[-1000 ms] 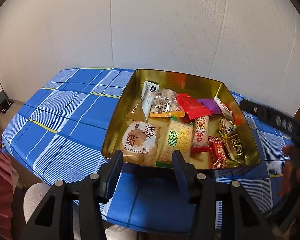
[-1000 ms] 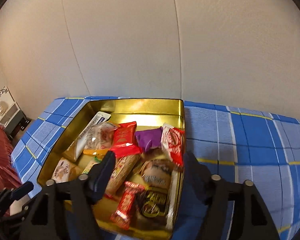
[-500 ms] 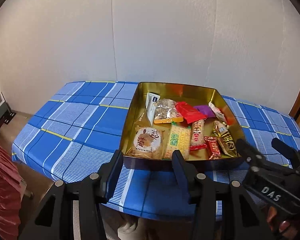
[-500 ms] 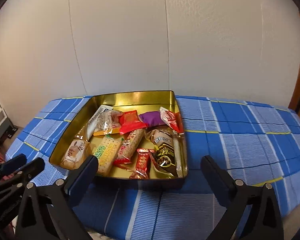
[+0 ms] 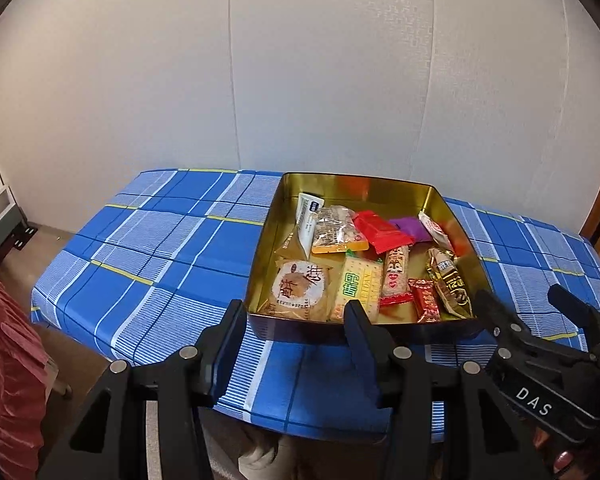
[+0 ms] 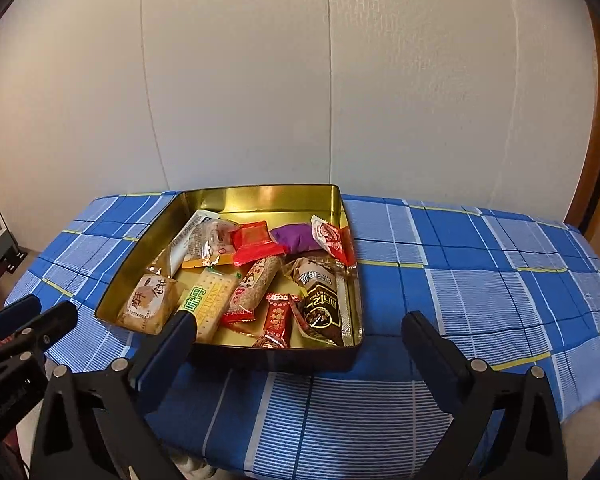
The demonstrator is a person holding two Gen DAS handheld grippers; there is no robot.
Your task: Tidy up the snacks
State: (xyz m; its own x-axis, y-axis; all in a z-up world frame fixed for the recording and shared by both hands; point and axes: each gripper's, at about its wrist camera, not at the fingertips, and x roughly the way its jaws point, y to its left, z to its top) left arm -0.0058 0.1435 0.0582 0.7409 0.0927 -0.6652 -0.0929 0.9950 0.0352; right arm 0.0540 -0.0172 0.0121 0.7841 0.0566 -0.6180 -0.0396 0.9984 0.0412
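Note:
A gold tin sits on the blue plaid tablecloth and holds several wrapped snacks. Among them are a round pastry pack, a green-lettered cracker pack, a red pack, a purple pack and a dark bar. My left gripper hovers in front of the tin's near wall, open, with nothing between its fingers. My right gripper is also held back before the tin's near edge, open wide and empty. It shows in the left wrist view as the right gripper.
The tablecloth is bare to the right of the tin and the tablecloth to its left. A white wall stands right behind the table. Red striped fabric and a small floor rack are at the left; a wooden door frame is at the right.
Both grippers have drawn back from the tin, so it looks smaller and farther. The right jaws have spread wider. The right gripper now shows at the lower right of the left wrist view.

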